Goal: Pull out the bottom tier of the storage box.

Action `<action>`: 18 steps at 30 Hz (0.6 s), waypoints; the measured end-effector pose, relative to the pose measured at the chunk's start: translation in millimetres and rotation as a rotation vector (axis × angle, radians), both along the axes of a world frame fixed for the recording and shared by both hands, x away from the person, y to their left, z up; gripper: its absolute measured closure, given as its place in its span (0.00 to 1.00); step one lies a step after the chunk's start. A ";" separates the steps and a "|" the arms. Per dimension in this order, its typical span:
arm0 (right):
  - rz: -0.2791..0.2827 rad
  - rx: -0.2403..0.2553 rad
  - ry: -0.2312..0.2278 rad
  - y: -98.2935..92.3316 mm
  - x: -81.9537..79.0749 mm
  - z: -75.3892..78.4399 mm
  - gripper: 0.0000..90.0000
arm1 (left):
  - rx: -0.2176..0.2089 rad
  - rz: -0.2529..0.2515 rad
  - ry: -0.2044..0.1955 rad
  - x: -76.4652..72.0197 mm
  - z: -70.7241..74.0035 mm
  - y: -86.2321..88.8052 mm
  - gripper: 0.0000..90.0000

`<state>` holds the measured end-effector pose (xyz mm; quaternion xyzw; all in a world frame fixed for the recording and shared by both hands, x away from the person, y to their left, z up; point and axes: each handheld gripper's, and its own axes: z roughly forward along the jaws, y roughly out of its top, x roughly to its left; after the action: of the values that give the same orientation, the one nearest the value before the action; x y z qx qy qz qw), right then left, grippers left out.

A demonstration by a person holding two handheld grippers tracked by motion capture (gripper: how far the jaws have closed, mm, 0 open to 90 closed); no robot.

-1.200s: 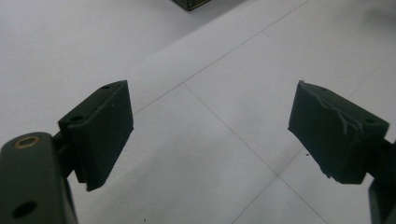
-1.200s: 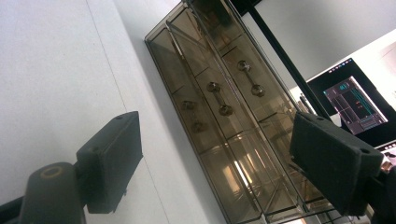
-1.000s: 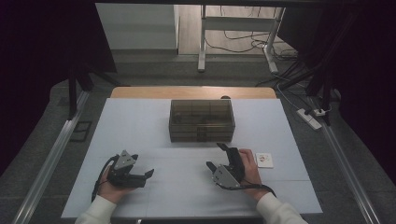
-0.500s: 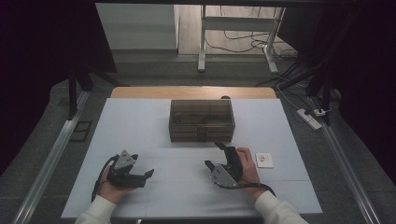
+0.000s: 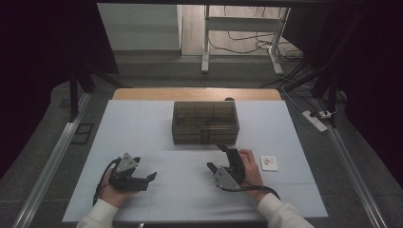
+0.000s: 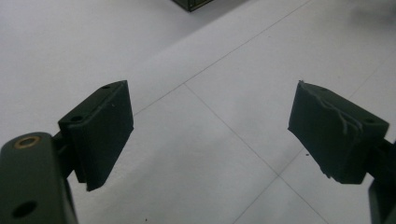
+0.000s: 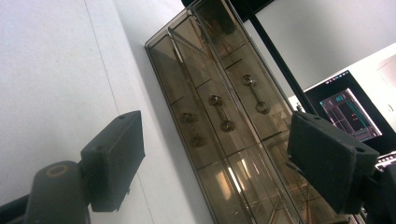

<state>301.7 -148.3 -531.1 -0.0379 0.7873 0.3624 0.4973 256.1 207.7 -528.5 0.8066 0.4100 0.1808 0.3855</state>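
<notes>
On the white table top (image 5: 142,123), toward its far middle, stands a smoky transparent drawer box (image 5: 205,122), its front facing the person; the right gripper view shows that front close up, with three small drawers (image 7: 219,114) side by side, each carrying a bar handle with round ends, and more compartments dimly visible through the tinted plastic. Near the person's edge of the table, at the left of the high view, the left gripper (image 5: 151,176) lies low over the surface in the left hand (image 5: 110,191), a grey three-cornered plate on top and a cable looping behind it; its jaws point toward the middle of the table. From its own camera the left gripper (image 6: 210,130) has its jaws spread wide with nothing between them, just bare white surface crossed by thin seam lines, and a corner of the box at the top edge. Nearer the box, the right gripper (image 5: 216,157) is held in the right hand (image 5: 250,166), tipped on its side, its jaws aimed at the box's front but well short of touching it. Its own view shows the right gripper (image 7: 217,154) likewise spread apart and holding nothing. Just beside the right hand, on the table, lies a small white card (image 5: 269,163) with faint markings too small to read. Beyond the table a monitor (image 7: 350,114) glows in the right gripper view.
</notes>
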 end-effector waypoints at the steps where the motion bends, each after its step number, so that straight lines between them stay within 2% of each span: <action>1: 0.001 -0.001 -0.001 0.2 0.2 0.0 0.21 | 0.001 -0.001 0.000 0.0 0.0 0.0 0.15; 18: 0.004 -0.009 -0.009 6.2 6.0 -0.6 0.22 | 0.000 0.000 0.000 0.1 -0.1 0.1 0.15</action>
<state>307.7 -142.0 -531.6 -0.0434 0.7866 0.3595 0.5002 256.2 207.8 -528.7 0.8067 0.4099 0.1808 0.3854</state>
